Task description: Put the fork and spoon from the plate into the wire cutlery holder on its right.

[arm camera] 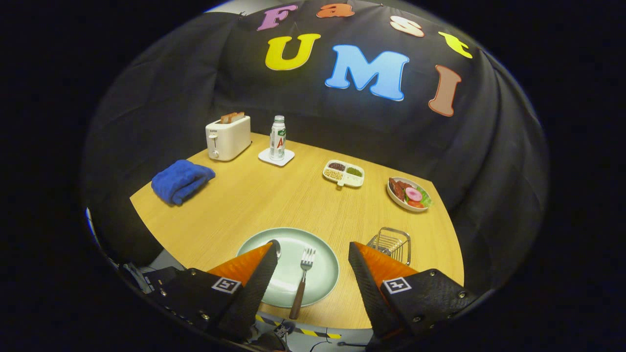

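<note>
A pale green plate (323,274) lies on the wooden table near its front edge. On it rests a fork (301,281) with a brown handle, tines pointing away, seen between my fingers. The spoon (276,247) lies left of the fork; only its bowl shows past my left fingertip. The wire cutlery holder (391,243) stands just right of the plate, partly behind my right finger. My gripper (313,250) hovers above the plate, open, with nothing between its fingers.
Farther back stand a white toaster (228,138) with bread, a bottle (278,138) on a white coaster, a divided snack tray (344,174) and a bowl of food (408,194). A folded blue towel (181,181) lies at the left.
</note>
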`<state>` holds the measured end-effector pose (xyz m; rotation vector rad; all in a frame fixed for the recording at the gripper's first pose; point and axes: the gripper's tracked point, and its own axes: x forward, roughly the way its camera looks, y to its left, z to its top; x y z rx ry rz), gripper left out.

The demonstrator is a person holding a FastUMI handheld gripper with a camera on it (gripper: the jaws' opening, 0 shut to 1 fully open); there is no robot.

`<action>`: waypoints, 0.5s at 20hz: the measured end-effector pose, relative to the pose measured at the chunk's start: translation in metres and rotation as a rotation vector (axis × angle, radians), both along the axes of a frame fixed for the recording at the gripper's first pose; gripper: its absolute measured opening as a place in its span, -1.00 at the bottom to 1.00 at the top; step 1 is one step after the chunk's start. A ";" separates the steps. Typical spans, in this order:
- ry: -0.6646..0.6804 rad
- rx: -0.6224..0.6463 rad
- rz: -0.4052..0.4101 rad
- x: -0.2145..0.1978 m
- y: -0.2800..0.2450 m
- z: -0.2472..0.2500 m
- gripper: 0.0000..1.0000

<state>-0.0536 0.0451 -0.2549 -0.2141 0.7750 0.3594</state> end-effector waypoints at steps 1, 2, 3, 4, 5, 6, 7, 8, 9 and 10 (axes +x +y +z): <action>0.030 -0.017 0.011 -0.003 0.000 -0.009 0.81; 0.070 -0.032 0.025 -0.010 -0.001 -0.021 0.75; 0.114 -0.036 0.043 -0.016 0.002 -0.030 0.63; 0.162 -0.054 0.052 -0.022 0.000 -0.042 0.61; 0.206 -0.059 0.063 -0.029 0.001 -0.051 0.51; 0.240 -0.071 0.066 -0.034 0.000 -0.059 0.48; 0.265 -0.086 0.066 -0.035 -0.001 -0.065 0.48; 0.289 -0.097 0.068 -0.037 -0.003 -0.073 0.48; 0.314 -0.103 0.073 -0.038 -0.002 -0.079 0.48; 0.333 -0.114 0.077 -0.041 -0.003 -0.084 0.48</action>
